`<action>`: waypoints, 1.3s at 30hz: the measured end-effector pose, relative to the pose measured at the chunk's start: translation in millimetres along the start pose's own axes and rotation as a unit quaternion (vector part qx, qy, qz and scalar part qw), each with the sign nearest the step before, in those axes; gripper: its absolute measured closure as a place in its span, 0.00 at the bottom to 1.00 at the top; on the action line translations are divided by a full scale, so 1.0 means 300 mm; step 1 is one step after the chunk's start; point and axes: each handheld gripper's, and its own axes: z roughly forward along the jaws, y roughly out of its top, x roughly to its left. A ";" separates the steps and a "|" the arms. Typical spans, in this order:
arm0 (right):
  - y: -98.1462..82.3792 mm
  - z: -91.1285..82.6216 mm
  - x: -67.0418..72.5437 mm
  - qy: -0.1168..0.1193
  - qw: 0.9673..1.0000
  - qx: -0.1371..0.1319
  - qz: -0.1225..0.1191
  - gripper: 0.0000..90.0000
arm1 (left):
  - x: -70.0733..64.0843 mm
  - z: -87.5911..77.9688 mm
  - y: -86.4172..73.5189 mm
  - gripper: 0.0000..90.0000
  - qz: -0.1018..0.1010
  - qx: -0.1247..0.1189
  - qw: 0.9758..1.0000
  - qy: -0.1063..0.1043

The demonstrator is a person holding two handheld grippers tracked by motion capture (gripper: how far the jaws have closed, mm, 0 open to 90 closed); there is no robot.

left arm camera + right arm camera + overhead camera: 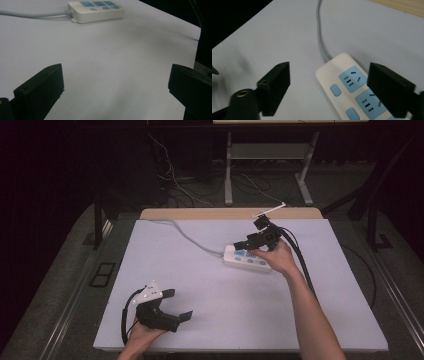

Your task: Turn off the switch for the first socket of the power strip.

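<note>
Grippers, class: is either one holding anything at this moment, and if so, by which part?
Nothing is held. The left gripper is open over bare table. The right gripper is open above the power strip, jaws apart and not closed on it.

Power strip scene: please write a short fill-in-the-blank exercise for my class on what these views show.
1. The power strip has sockets coloured ____.
2. The right tool hovers over the strip with its jaws ____.
3. The left tool sits near the table's ____ edge.
4. The strip's cable is coloured ____.

Missing words: blue; open; front; grey
</note>
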 end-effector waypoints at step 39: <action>-0.051 0.123 -0.079 0.033 0.999 0.030 0.012 1.00 | 0.008 -0.005 0.000 0.00 0.000 -0.002 1.000 0.002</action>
